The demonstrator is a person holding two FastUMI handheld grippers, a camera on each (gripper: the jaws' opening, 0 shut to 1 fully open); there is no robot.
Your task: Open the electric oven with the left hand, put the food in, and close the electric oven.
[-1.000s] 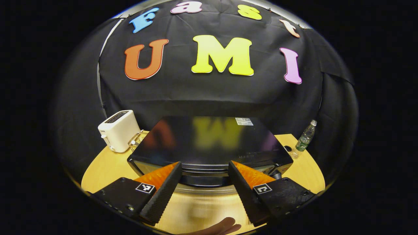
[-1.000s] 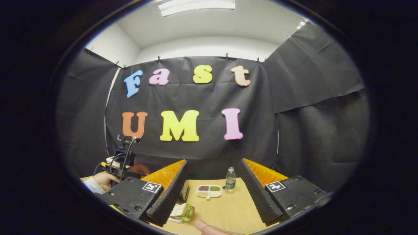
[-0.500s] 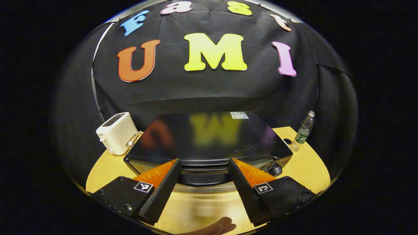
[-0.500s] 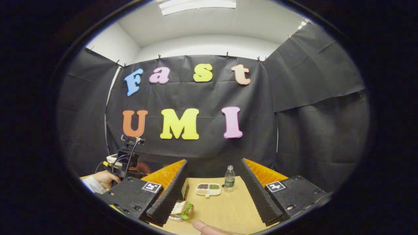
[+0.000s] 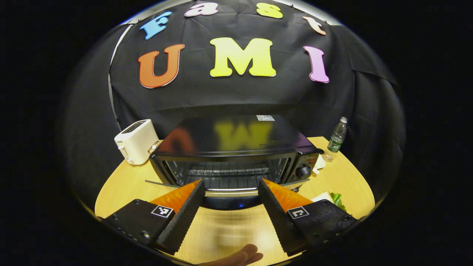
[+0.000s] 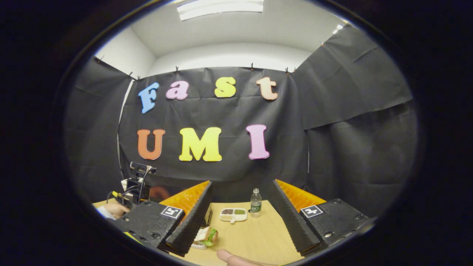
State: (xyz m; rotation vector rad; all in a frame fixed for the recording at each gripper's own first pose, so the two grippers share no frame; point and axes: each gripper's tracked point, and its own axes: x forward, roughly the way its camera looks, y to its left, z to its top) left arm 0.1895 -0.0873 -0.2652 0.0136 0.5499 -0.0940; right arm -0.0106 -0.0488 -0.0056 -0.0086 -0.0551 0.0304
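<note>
The black electric oven stands mid-table with its door folded down toward me and the wire rack showing inside. My left gripper is open just in front of it, its fingers wide apart on either side of the door's silver handle without pressing on it. The sandwich lies on the table right of the oven. My right gripper hangs open over the table, the sandwich low beside its left finger. Farther left, a hand holds the left gripper.
A white toaster stands left of the oven. At the back right are a water bottle and a small divided dish. The round wooden table ends close behind them at the black cloth wall.
The oven door has swung down from nearly shut to open, and the rack now shows. My left gripper drew back and lower with it. The right gripper barely shifted.
</note>
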